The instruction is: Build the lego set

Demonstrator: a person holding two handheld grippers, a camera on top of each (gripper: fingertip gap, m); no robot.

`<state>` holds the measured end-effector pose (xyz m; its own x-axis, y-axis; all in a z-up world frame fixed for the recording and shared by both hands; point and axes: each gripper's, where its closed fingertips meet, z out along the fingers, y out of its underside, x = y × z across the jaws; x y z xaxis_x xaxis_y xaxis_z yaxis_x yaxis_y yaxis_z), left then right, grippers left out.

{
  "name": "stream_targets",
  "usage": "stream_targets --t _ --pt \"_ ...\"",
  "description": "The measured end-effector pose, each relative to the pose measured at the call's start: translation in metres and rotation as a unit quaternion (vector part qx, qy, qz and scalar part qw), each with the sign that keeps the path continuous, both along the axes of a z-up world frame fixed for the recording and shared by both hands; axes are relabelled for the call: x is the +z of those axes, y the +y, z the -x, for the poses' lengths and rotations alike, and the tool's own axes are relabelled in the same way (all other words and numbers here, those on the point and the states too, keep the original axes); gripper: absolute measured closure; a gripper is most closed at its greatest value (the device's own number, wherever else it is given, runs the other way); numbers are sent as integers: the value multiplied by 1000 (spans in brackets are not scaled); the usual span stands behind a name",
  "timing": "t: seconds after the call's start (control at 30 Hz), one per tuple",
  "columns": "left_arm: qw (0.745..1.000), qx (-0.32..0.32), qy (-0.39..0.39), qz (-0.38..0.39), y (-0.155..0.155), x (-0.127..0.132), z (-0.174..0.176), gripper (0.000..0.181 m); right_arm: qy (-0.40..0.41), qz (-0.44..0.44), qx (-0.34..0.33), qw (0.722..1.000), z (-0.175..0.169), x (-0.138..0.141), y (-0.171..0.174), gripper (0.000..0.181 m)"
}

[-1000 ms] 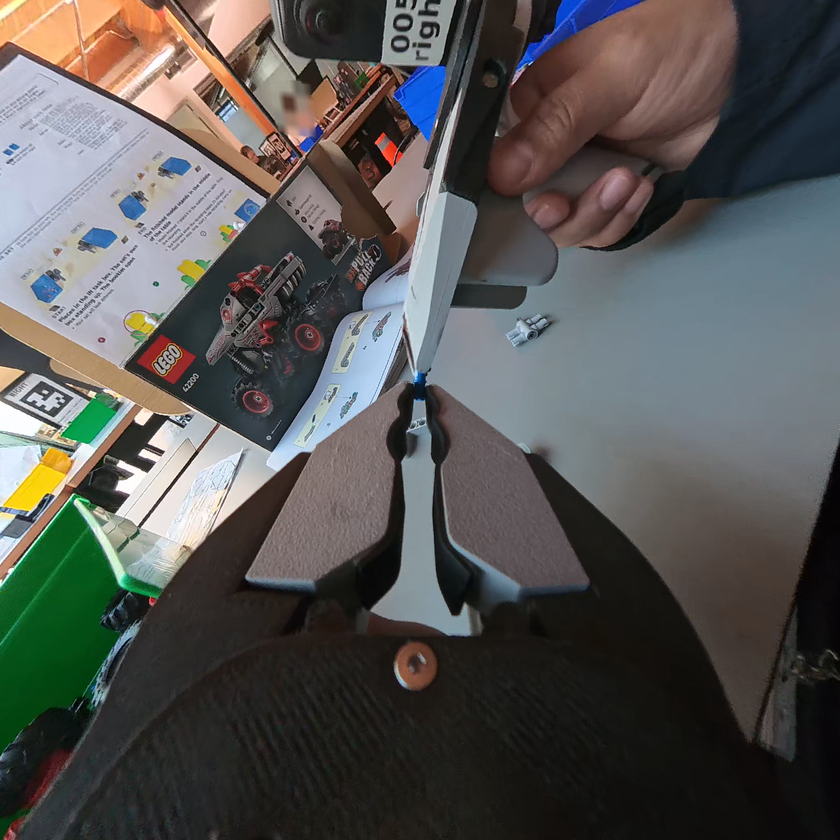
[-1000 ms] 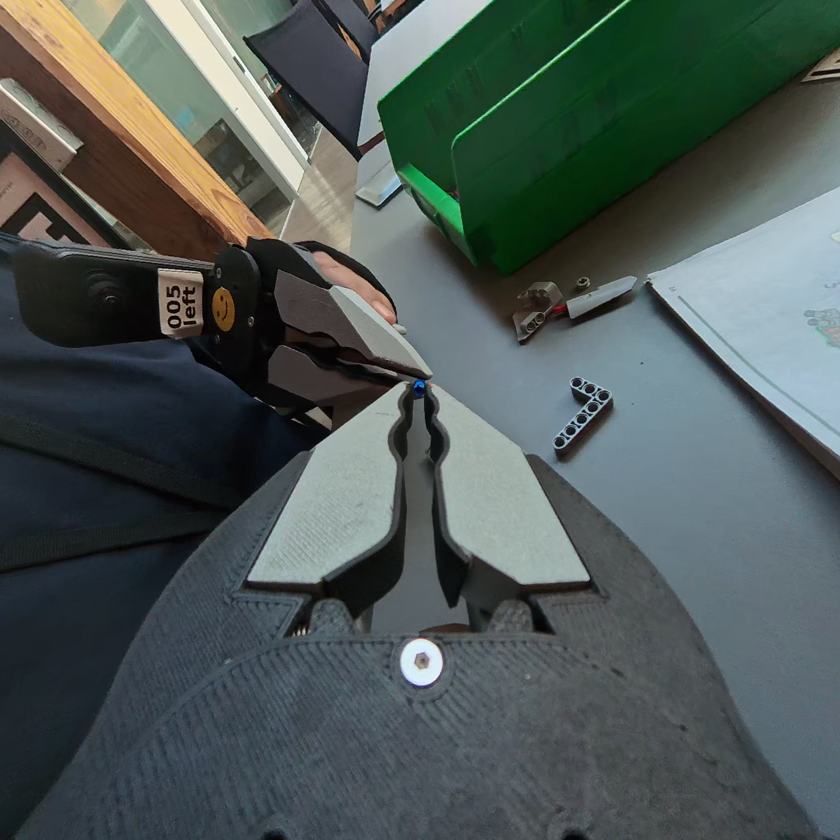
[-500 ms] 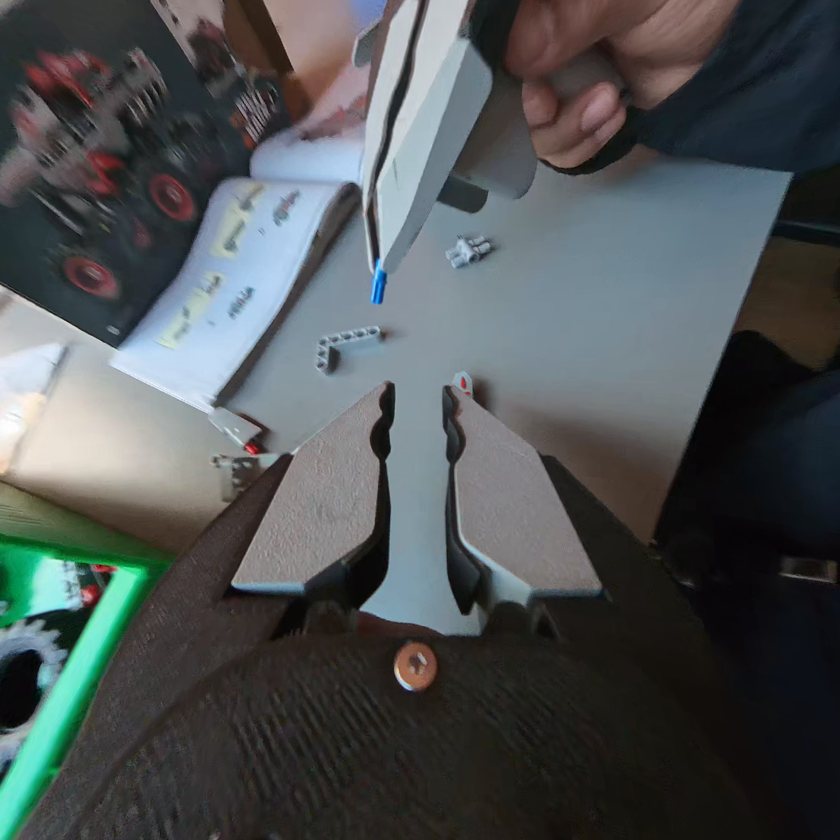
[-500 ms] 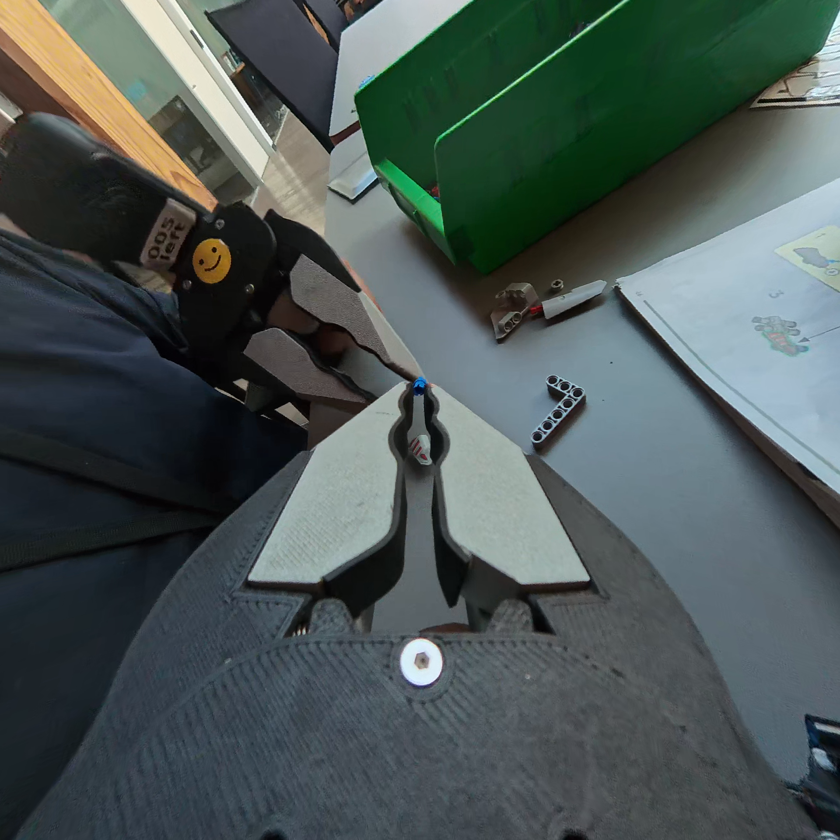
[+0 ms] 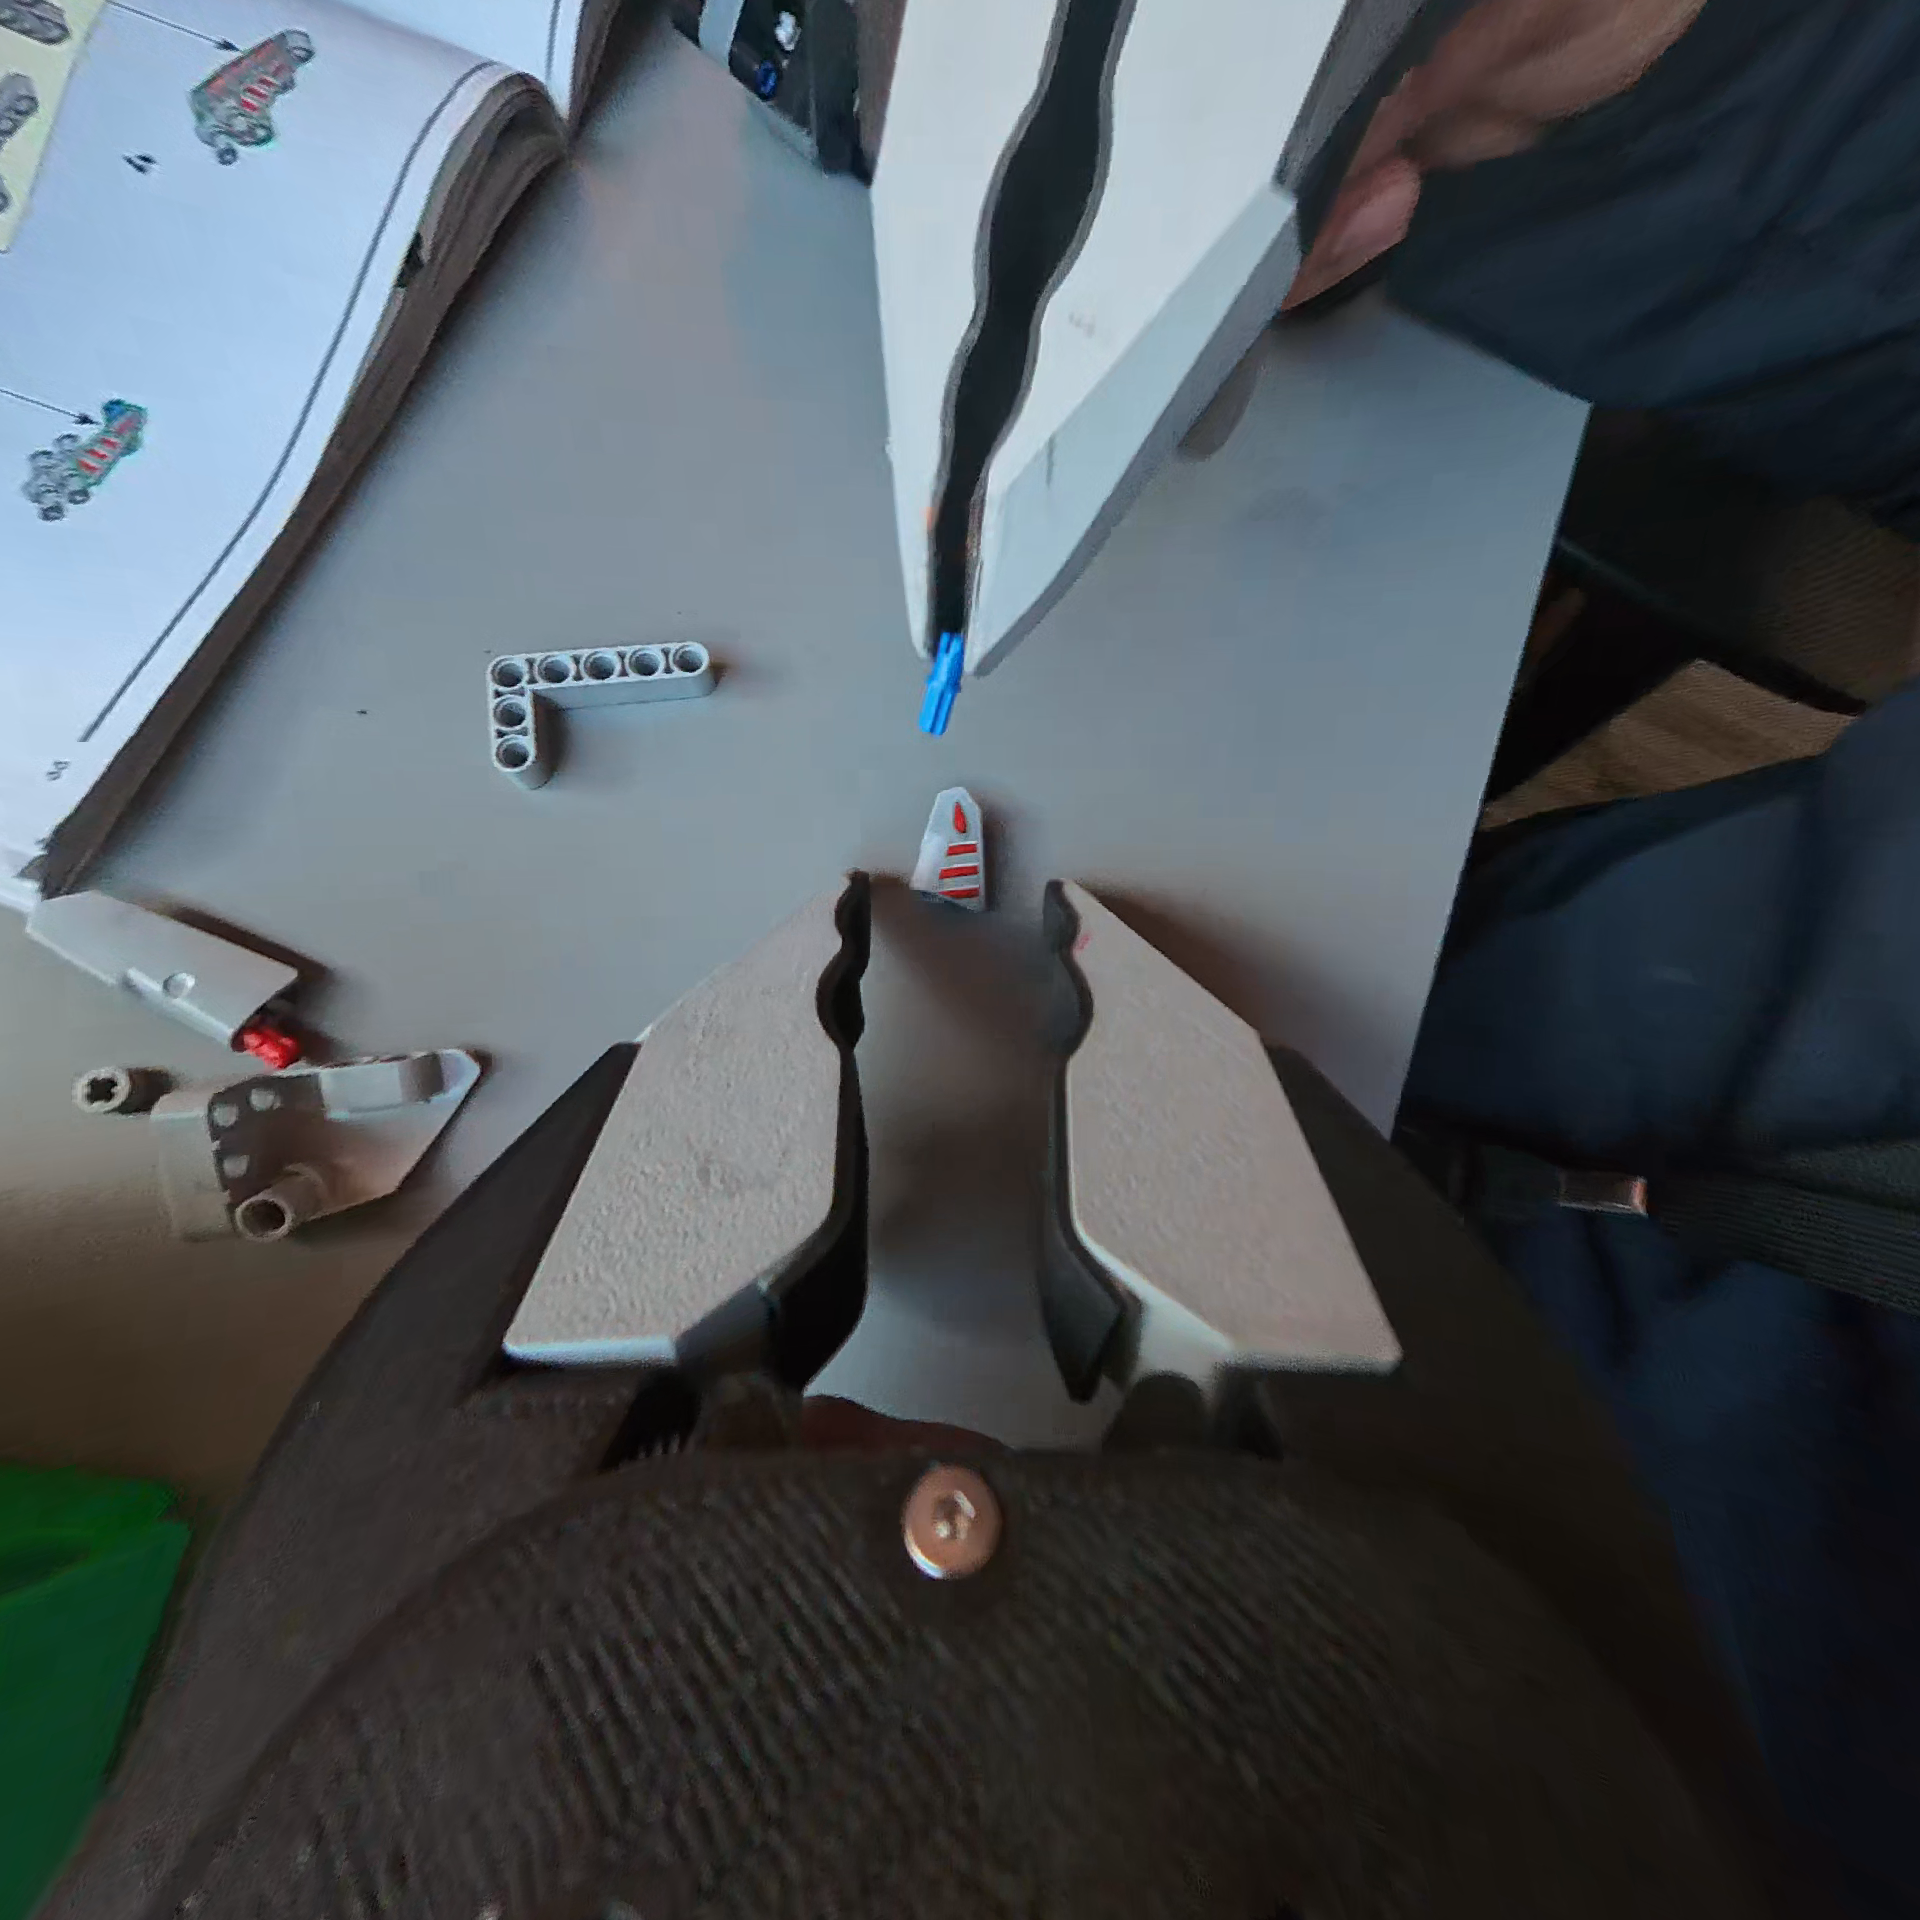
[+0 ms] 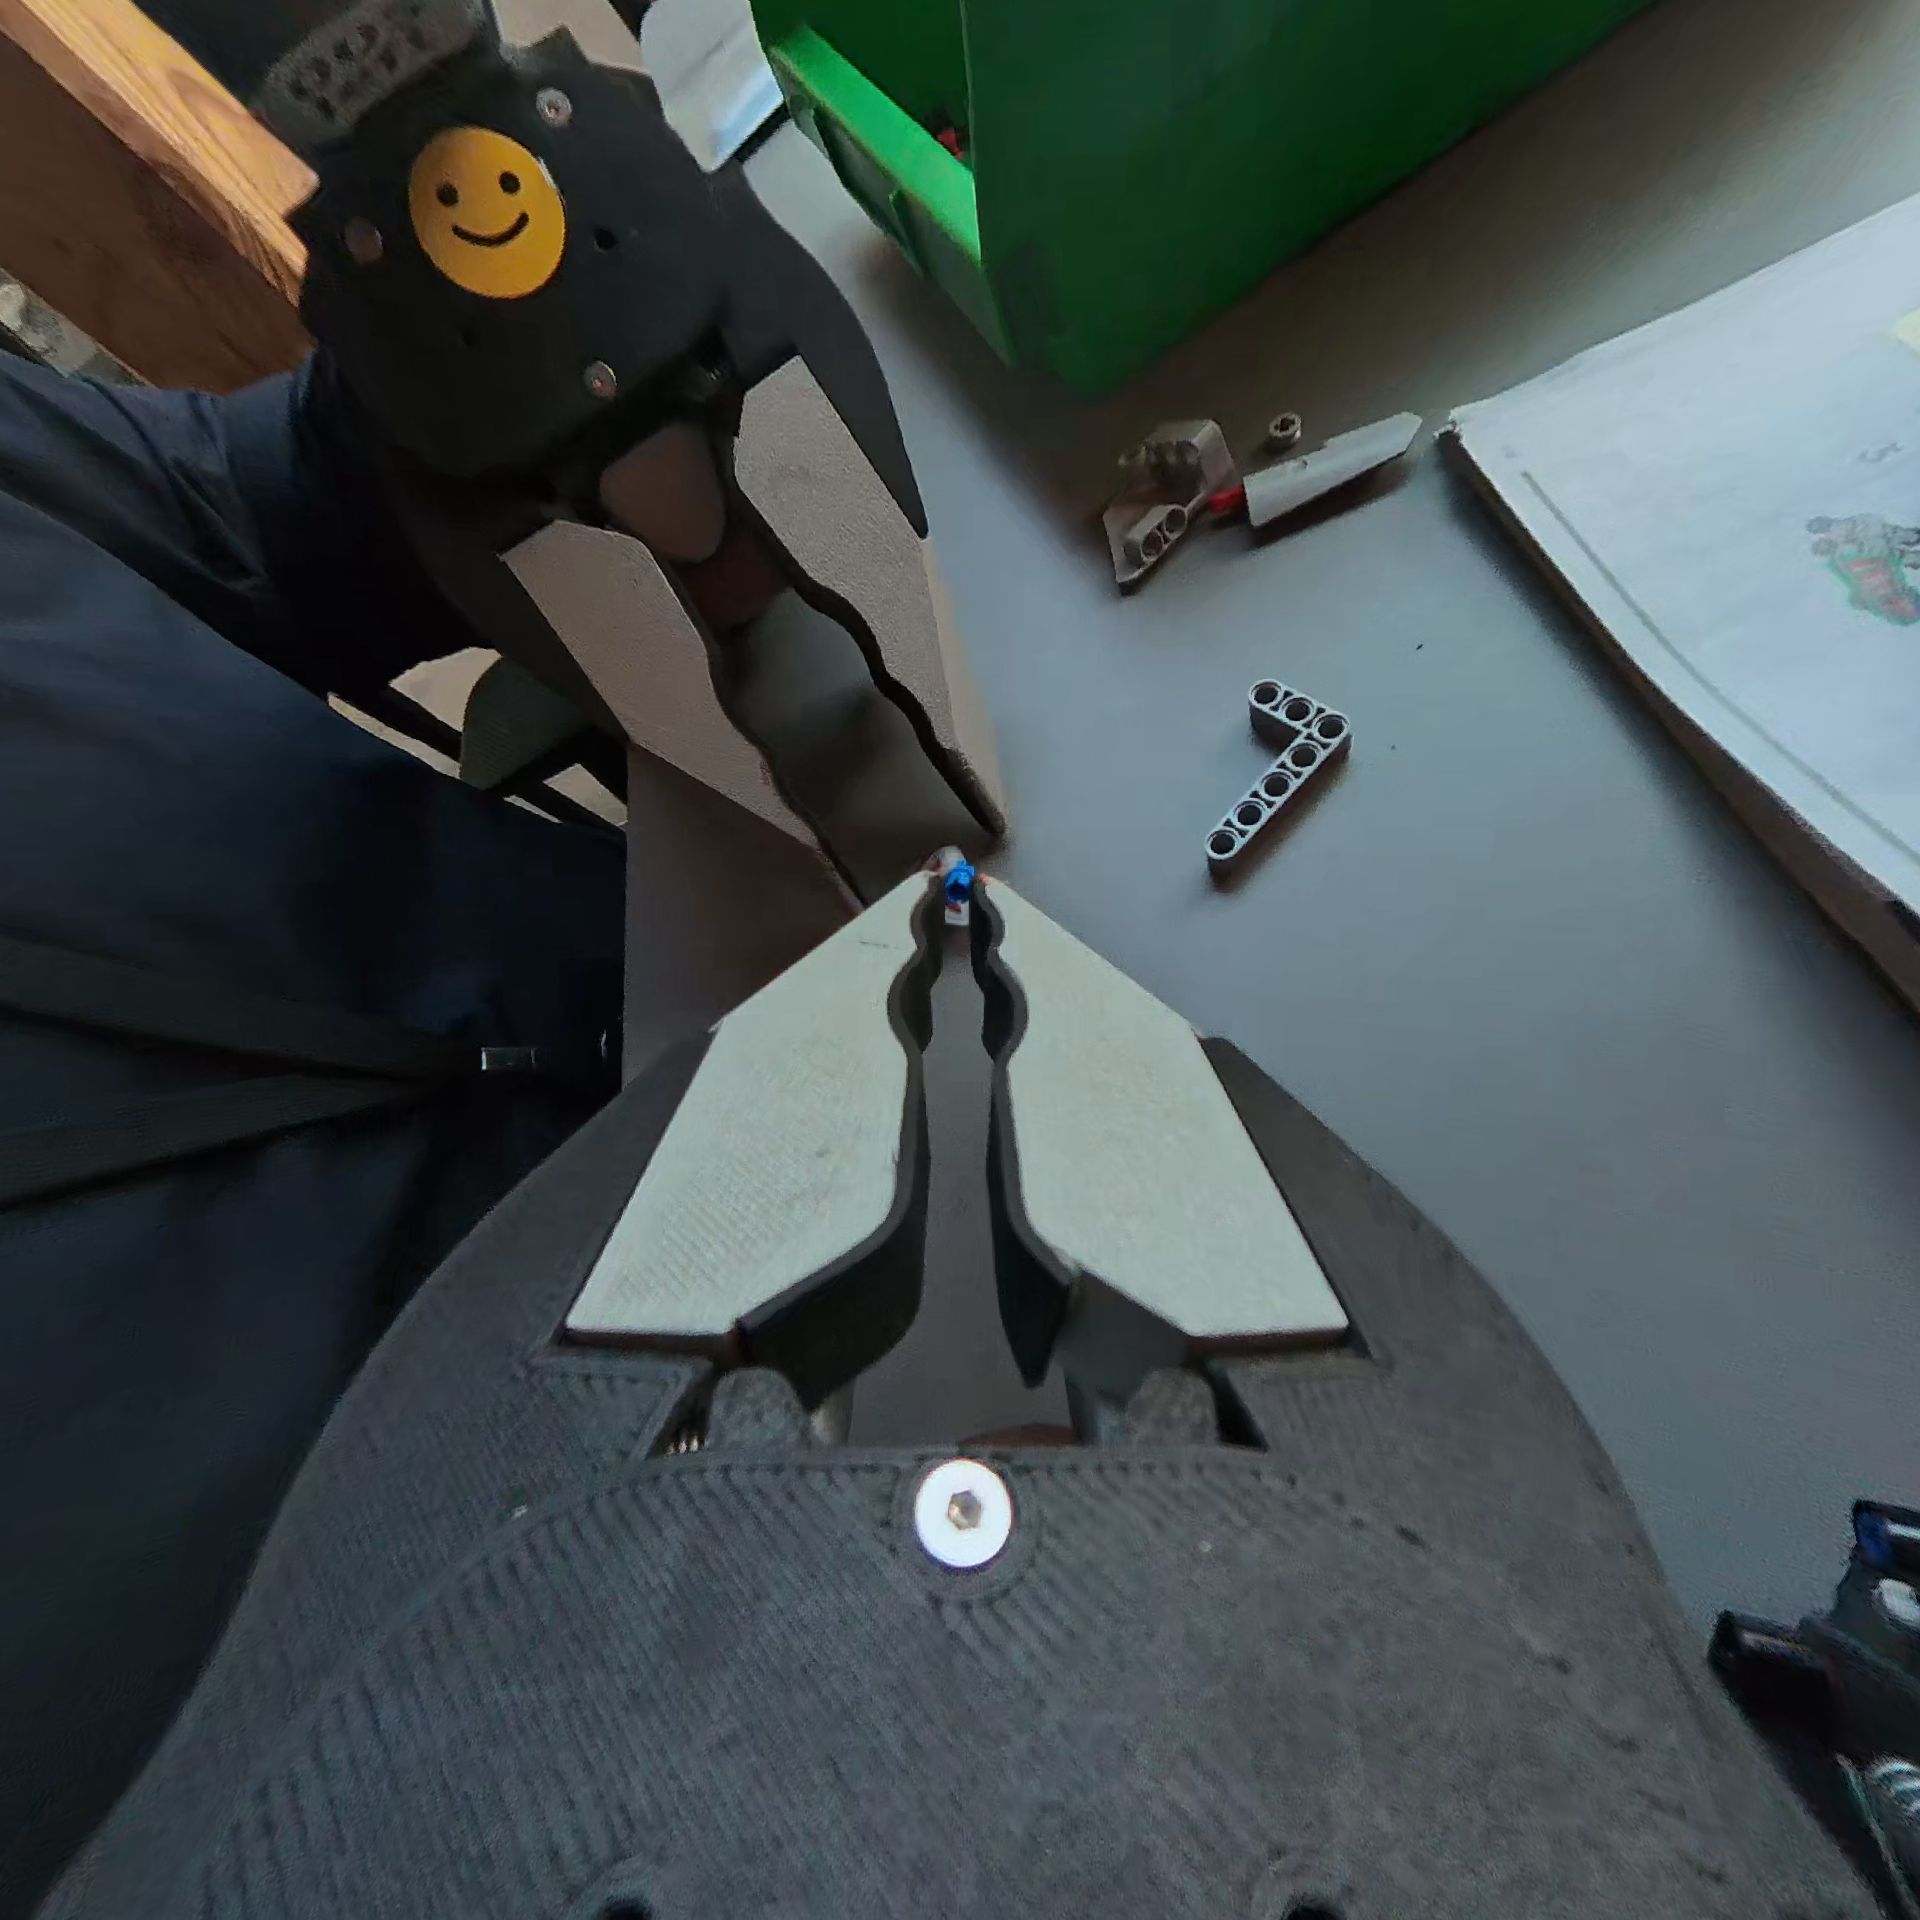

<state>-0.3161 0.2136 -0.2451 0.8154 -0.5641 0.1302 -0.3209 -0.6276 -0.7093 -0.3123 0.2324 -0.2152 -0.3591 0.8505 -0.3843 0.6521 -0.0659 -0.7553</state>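
in the left wrist view the left gripper [image 5: 951,894] fills the lower half of the frame, jaws apart and empty, over the grey tabletop [image 5: 1247,727]. just beyond its tips lies a small grey wedge piece with red stripes [image 5: 957,850], its lower edge cut off by the gripper's shadowed front. above it the right gripper [image 5: 948,639] comes down from the top of the frame, jaws clamped on a blue pin [image 5: 941,694] that sticks out below the tips. left of centre lies a grey l-shaped beam [image 5: 582,694]. at lower left sit grey panel pieces [image 5: 301,1132], blurred and hard to make out. the instruction booklet [image 5: 208,312] is cut off at upper left. in the right wrist view the blue pin [image 6: 958,883] almost hides the wedge behind it.
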Motion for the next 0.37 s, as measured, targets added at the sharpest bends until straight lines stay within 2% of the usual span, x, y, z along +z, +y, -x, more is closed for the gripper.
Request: stream_targets --t 0.03,0.17,0.27,0.37 --pt "1000 -2 -12 7 0 1 -1 151 -6 -3 1 1000 -1 -3 0 180" --pt "999 9 -27 15 5 -1 2 170 -27 -17 8 999 -2 -12 -3 180" --pt "999 10 -28 16 7 -1 3 169 -34 -25 12 999 -3 -16 -5 180" --pt "1000 2 20 -21 8 -1 6 169 -30 -24 9 999 -3 -14 -3 180"
